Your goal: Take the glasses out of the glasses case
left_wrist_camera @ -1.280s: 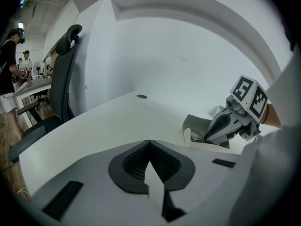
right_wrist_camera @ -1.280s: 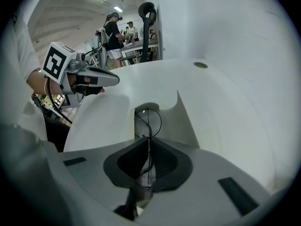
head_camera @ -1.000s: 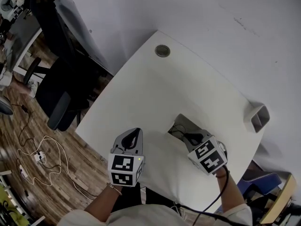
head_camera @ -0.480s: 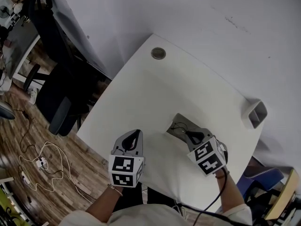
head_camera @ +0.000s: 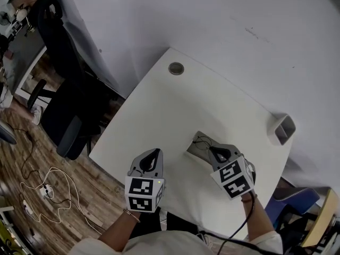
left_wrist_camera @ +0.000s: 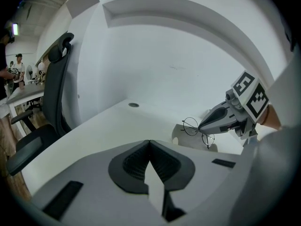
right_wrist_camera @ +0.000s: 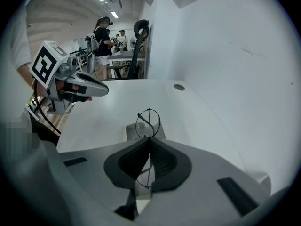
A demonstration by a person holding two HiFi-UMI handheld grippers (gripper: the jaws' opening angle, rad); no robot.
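Thin round wire glasses [right_wrist_camera: 149, 123] stand on edge between the jaws of my right gripper [right_wrist_camera: 149, 142], which is shut on them. Seen from the left gripper view, the glasses [left_wrist_camera: 191, 126] hang at the tip of the right gripper [left_wrist_camera: 202, 125], just over the open grey glasses case [left_wrist_camera: 178, 136]. From the head view the case [head_camera: 195, 147] lies on the white table [head_camera: 159, 110], with the right gripper [head_camera: 214, 151] at its near end. My left gripper [head_camera: 154, 152] is shut and holds nothing, a hand's width left of the case.
A round cable grommet [head_camera: 176, 68] sits near the table's far corner. A white open-topped holder [head_camera: 281, 129] stands at the right edge. A black office chair [head_camera: 64, 89] and floor cables [head_camera: 42, 177] lie off the table's left side.
The head camera has shifted a little, so the table sits slightly differently in view. Both grippers stay nearly where they were, the right one still shut on the glasses.
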